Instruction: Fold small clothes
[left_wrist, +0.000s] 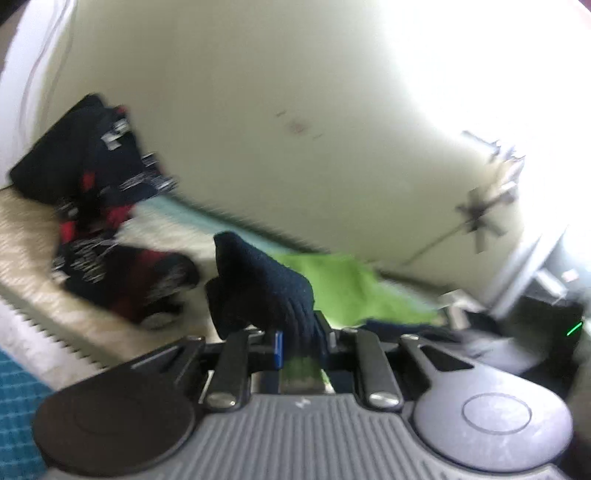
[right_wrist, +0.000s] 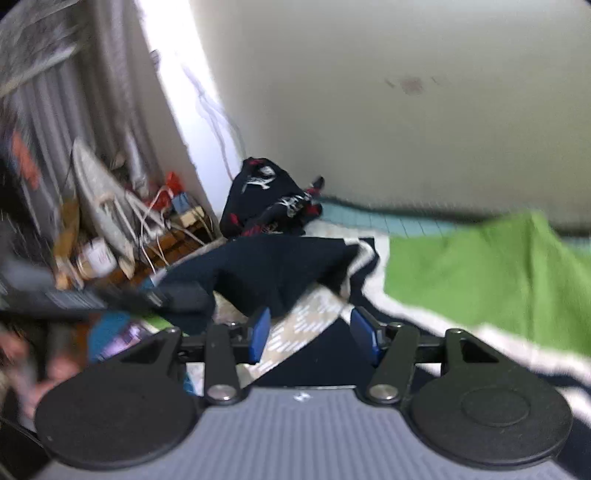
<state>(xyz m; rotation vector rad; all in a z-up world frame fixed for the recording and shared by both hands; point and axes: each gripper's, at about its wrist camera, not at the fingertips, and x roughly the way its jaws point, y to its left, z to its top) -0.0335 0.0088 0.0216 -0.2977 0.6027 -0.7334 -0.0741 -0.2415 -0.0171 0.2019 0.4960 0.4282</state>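
My left gripper (left_wrist: 299, 343) is shut on a dark navy garment (left_wrist: 258, 280), which bunches up and rises in front of the pads. In the right wrist view the same navy garment (right_wrist: 280, 266) hangs stretched above the bed, its left end running to a blurred dark shape at the left. My right gripper (right_wrist: 314, 332) stands open just in front of it, over the patterned bedding (right_wrist: 306, 321), with nothing between its blue pads (right_wrist: 260, 330).
A pile of black, red and white clothes (left_wrist: 103, 206) (right_wrist: 269, 199) lies by the wall. A green cloth (left_wrist: 332, 288) (right_wrist: 480, 266) is spread on the bed. Cables and boxes (right_wrist: 155, 214) clutter the corner beside the bed. A blurred hand (right_wrist: 37, 373) shows low left.
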